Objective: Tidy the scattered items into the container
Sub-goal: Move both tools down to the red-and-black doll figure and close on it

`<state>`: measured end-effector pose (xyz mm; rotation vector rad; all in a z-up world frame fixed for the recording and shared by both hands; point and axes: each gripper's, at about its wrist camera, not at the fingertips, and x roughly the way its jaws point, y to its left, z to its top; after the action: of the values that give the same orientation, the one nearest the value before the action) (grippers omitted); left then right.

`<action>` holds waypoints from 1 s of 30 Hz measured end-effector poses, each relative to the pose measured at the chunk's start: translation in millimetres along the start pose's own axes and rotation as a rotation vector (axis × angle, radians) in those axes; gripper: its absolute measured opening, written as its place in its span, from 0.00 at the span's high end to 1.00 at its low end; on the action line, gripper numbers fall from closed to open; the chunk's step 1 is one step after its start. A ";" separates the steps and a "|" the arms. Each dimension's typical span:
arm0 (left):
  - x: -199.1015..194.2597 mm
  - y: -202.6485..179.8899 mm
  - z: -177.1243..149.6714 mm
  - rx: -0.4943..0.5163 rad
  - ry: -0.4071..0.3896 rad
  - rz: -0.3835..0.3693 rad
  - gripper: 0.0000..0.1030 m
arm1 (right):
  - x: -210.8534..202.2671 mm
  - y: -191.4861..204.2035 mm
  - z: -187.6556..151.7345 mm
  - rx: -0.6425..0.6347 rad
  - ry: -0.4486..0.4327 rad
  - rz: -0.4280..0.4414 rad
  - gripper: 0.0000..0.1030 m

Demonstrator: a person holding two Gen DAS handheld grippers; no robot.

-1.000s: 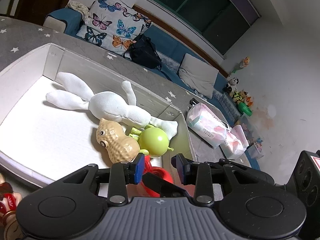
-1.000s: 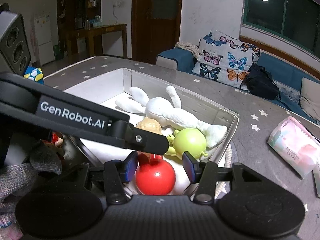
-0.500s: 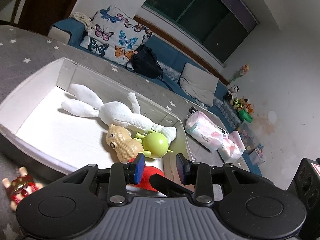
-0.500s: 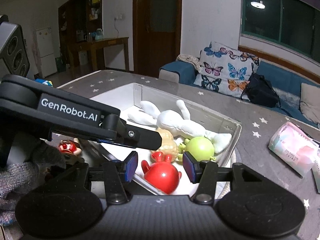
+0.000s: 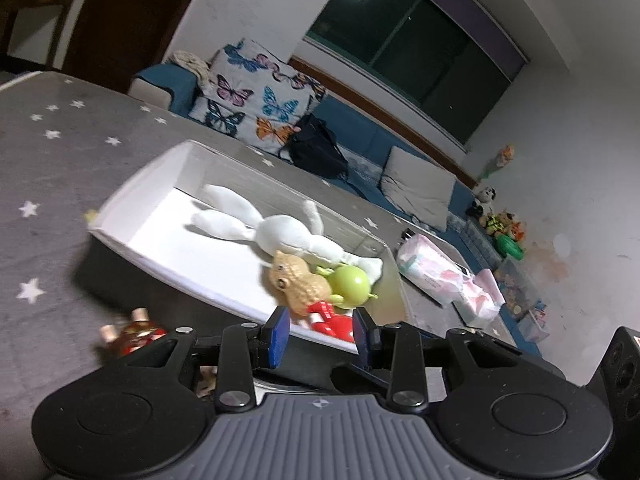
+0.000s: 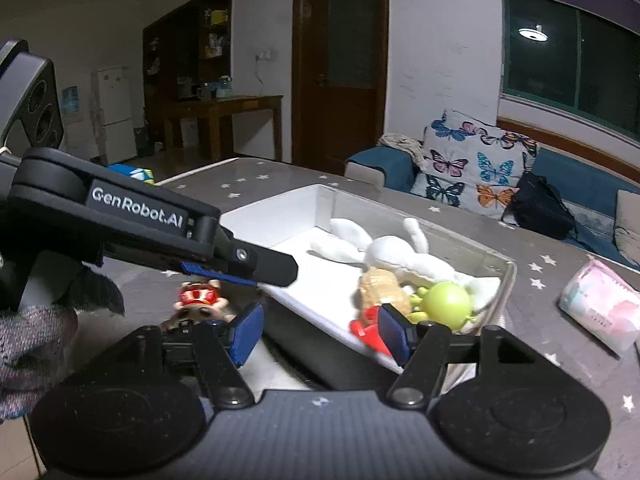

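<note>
The white box (image 5: pixel 120 216) (image 6: pixel 280 208) on the star-patterned table holds a white plush rabbit (image 5: pixel 288 236) (image 6: pixel 396 256), a tan peanut toy (image 5: pixel 298 280) (image 6: pixel 380 286), a green round toy (image 5: pixel 350 284) (image 6: pixel 446 304) and a red toy (image 5: pixel 332 322) (image 6: pixel 366 330). A small red-and-tan figure (image 5: pixel 134 332) (image 6: pixel 198 298) lies on the table outside the box's near wall. My left gripper (image 5: pixel 322 336) is open and empty, short of the box's near corner. The jaws of my right gripper (image 6: pixel 320 334) are opening with nothing between them. One of the left gripper's fingers (image 6: pixel 276 266) reaches over the figure.
A pink tissue pack (image 5: pixel 430 270) (image 6: pixel 600 312) lies on the table to the right of the box. Behind the table stands a blue sofa with a butterfly cushion (image 6: pixel 476 160) and a black bag (image 6: pixel 540 208). A gloved hand (image 6: pixel 24 340) holds the left gripper.
Both grippers drew back from the box. The right jaws spread wider, and the red toy that sat between them now lies in the box. The small figure has come into view.
</note>
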<state>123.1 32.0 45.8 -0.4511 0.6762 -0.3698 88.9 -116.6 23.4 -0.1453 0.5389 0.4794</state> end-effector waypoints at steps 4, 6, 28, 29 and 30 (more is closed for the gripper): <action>-16.8 13.3 -3.1 -0.010 -0.022 0.044 0.64 | -0.8 11.1 -4.9 -0.005 -0.001 0.032 0.31; -23.8 21.6 -5.7 -0.023 -0.030 0.064 0.64 | -0.2 16.6 -8.4 -0.007 -0.002 0.048 0.26; -43.4 95.0 -20.8 -0.264 -0.028 0.047 0.63 | 45.6 66.8 -22.5 -0.044 0.088 0.156 0.17; -42.0 98.9 -21.4 -0.286 -0.027 0.035 0.63 | 47.6 67.4 -22.6 -0.045 0.091 0.155 0.17; -39.9 102.8 -21.6 -0.310 -0.025 0.025 0.63 | 49.2 67.6 -22.9 -0.045 0.094 0.156 0.17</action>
<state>98.3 131.0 -1.2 -0.7398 0.7169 -0.2356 83.3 -43.3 -22.5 -0.1705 0.6342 0.6392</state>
